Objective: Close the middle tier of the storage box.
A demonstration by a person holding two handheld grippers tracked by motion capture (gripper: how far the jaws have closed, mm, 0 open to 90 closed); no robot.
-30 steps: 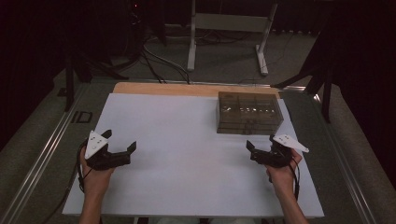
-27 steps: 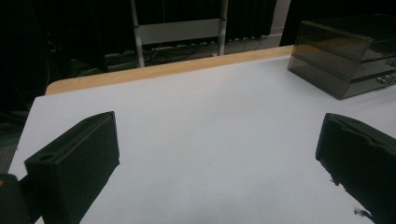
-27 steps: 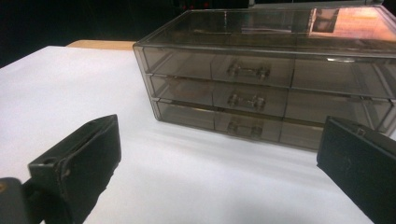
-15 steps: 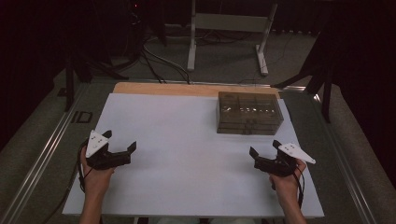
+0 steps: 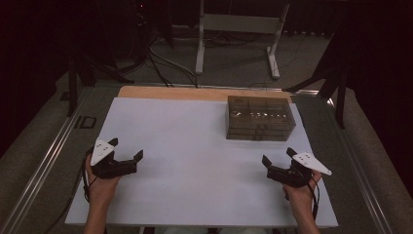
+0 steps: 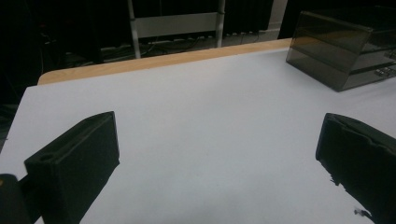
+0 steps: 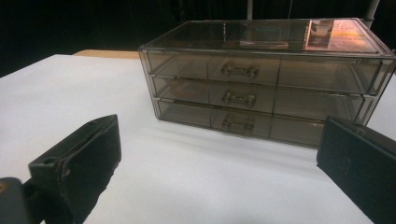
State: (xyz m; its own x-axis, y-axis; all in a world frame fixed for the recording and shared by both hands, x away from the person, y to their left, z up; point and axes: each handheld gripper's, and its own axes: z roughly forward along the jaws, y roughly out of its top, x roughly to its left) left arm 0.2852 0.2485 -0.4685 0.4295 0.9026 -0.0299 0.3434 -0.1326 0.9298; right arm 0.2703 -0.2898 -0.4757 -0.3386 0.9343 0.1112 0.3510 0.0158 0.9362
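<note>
Hovering: right gripper [image 5: 275, 164] is sitting low over the white table [image 5: 195, 146], jaws spread wide and gripping nothing, facing the drawer box [image 7: 261, 79].
Left gripper: left gripper [image 5: 126, 155] is likewise resting agape and empty, well apart from the box.
Box position: it is standing at the table's far right, near the wooden edge strip [image 5: 170, 92].
Progress: all three drawers are looking closed, handles [image 7: 239, 98] untouched; the work seems barely begun.
Obstacles: nothing is lying between gripper and drawers.
Surroundings: a metal stand [image 5: 238, 29] and cables [image 5: 160, 58] are sitting on the floor beyond.
</note>
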